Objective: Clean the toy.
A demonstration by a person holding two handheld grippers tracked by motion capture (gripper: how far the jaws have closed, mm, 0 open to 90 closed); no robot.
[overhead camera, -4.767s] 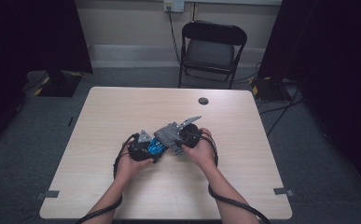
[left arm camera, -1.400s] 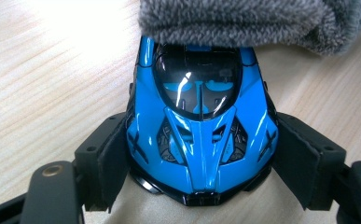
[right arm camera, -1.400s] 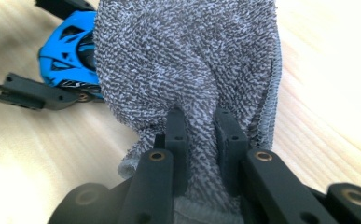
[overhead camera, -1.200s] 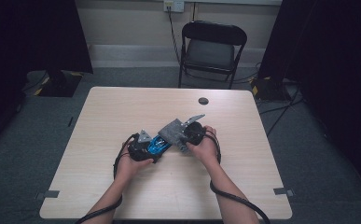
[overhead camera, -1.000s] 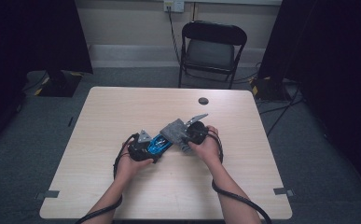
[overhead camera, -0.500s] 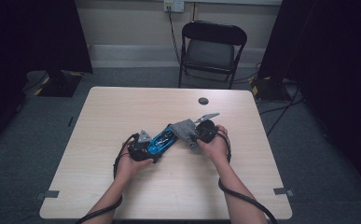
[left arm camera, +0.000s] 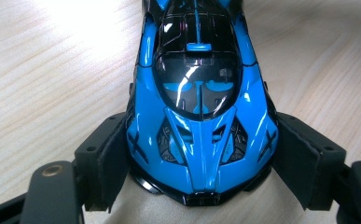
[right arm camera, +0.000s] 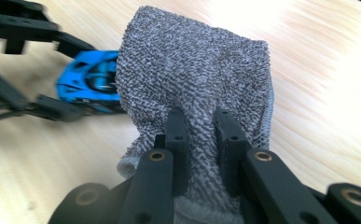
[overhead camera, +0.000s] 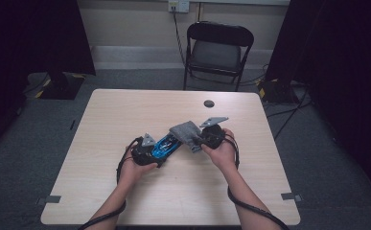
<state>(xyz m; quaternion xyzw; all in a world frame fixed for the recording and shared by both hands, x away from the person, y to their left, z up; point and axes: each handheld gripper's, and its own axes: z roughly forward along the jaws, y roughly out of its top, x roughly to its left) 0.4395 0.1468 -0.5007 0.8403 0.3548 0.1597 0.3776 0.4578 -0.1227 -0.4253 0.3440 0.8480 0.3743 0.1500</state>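
The glossy blue and black toy car (left arm camera: 199, 100) sat wedged between the left gripper (left arm camera: 199, 168) fingers (left arm camera: 107, 161), one pad pressed on each flank near the car's end closest to that gripper's camera; fingers clamped on the car, spread wide by its body. In the high view the car (overhead camera: 165, 145) was held near the middle of the light wooden worktop (overhead camera: 125, 110), its long axis slanted up-right from the left gripper (overhead camera: 144, 152) toward the cloth. Whether it rested on the wood or hung just above, cannot tell.

The grey woven terry cloth (right arm camera: 194, 79) was pinched in the right gripper (right arm camera: 200, 140), fingers (right arm camera: 175, 130) clenched tight on a bunched fold, the rest of the cloth fanning out past the tips. The cloth's far edge covered the car's far end (right arm camera: 92, 81) in the right gripper view. In the high view the cloth (overhead camera: 185, 133) lay between car and right gripper (overhead camera: 211, 136), touching the car.

A small dark round disc (overhead camera: 209, 103) was on the worktop well apart, toward the far edge. A black folding chair (overhead camera: 216, 50) stood beyond the worktop.
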